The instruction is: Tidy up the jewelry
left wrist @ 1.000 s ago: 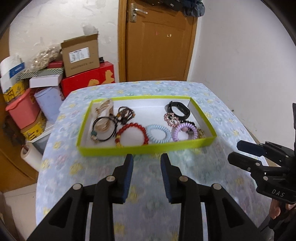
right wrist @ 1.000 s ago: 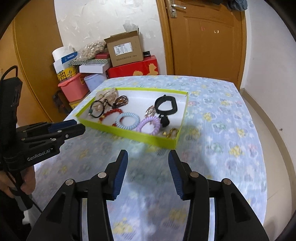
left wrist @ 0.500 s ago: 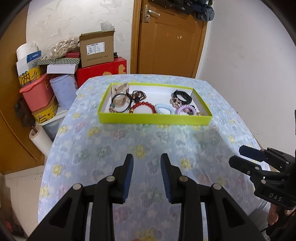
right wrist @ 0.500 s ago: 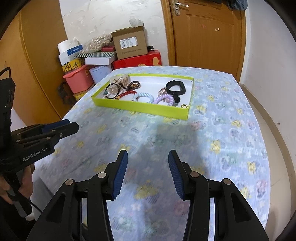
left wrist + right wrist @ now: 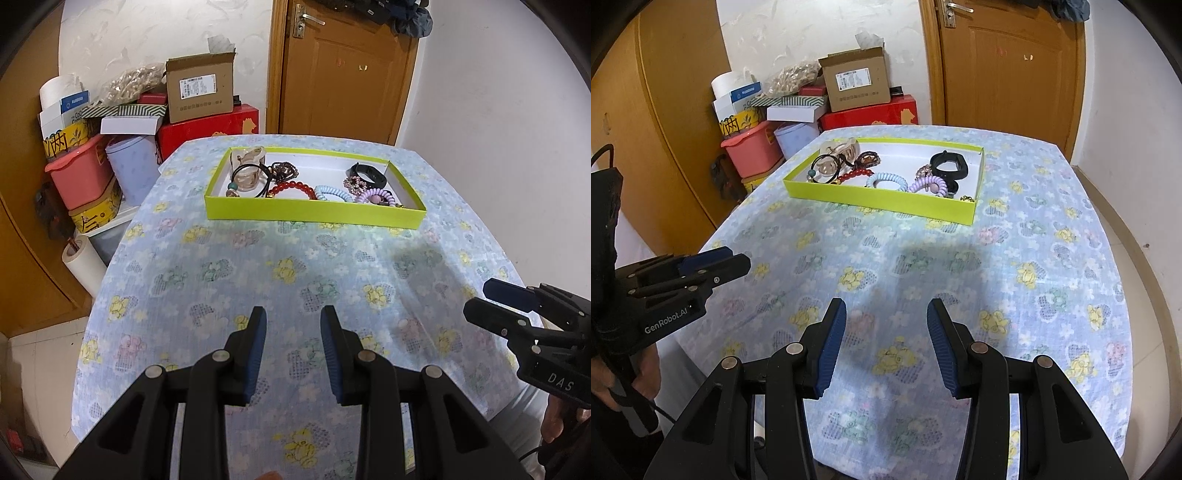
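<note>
A lime-green tray (image 5: 314,213) (image 5: 879,199) stands at the far end of the table. It holds a red bead bracelet (image 5: 291,188), a blue coil tie (image 5: 332,192), a purple coil tie (image 5: 375,194), a black band (image 5: 367,174) (image 5: 949,162), black hair ties (image 5: 247,173) and a beige clip (image 5: 251,155). My left gripper (image 5: 291,350) is open and empty over the near tablecloth, far from the tray; it also shows in the right wrist view (image 5: 713,264). My right gripper (image 5: 886,341) is open and empty, to the right (image 5: 491,299).
The table wears a blue flowered cloth (image 5: 295,273). Boxes, a pink bin (image 5: 81,173) and paper rolls are stacked at the far left by a wooden door (image 5: 343,70). A white wall runs along the right.
Both grippers have pulled back from the tray toward the table's near edge. The tray now looks smaller and farther. Both stay open and empty.
</note>
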Action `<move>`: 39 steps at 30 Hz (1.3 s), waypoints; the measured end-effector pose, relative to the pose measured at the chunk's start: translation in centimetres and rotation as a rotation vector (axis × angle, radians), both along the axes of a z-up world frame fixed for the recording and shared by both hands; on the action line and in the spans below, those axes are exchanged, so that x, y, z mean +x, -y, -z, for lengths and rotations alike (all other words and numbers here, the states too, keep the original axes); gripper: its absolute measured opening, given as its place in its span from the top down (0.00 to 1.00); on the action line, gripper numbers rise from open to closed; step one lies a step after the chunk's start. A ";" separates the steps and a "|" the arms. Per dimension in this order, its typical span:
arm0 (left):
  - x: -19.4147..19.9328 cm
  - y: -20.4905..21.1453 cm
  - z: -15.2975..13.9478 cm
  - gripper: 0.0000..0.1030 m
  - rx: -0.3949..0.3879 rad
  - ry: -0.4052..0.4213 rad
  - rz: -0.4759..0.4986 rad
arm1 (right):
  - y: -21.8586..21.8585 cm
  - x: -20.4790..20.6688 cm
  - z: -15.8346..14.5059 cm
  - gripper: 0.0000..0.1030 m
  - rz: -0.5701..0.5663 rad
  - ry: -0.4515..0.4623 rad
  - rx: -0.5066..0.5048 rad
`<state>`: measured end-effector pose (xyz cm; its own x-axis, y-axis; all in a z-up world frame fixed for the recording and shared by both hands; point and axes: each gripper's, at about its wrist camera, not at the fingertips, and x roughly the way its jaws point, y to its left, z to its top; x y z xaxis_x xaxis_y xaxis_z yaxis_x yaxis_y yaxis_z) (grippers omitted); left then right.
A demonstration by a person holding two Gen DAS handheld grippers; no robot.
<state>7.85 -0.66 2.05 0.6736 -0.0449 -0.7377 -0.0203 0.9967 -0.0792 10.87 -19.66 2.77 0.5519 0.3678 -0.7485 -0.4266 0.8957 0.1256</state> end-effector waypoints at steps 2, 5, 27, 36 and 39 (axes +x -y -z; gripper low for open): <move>0.0 0.0 0.1 0.69 0.001 0.000 -0.001 | 0.0 0.0 0.0 0.55 -0.002 -0.002 0.000; 0.1 0.1 0.1 0.69 0.006 -0.001 -0.002 | -0.1 0.1 0.1 0.55 -0.003 -0.005 0.000; 0.2 -0.1 0.3 0.69 0.019 -0.003 -0.008 | -0.1 0.4 0.5 0.55 -0.005 -0.021 0.002; 0.2 0.0 0.4 0.69 0.020 -0.003 -0.004 | -0.2 0.4 0.7 0.55 -0.009 -0.026 0.001; 0.2 0.0 0.4 0.69 0.025 -0.003 -0.006 | -0.2 0.4 0.7 0.55 -0.008 -0.025 0.001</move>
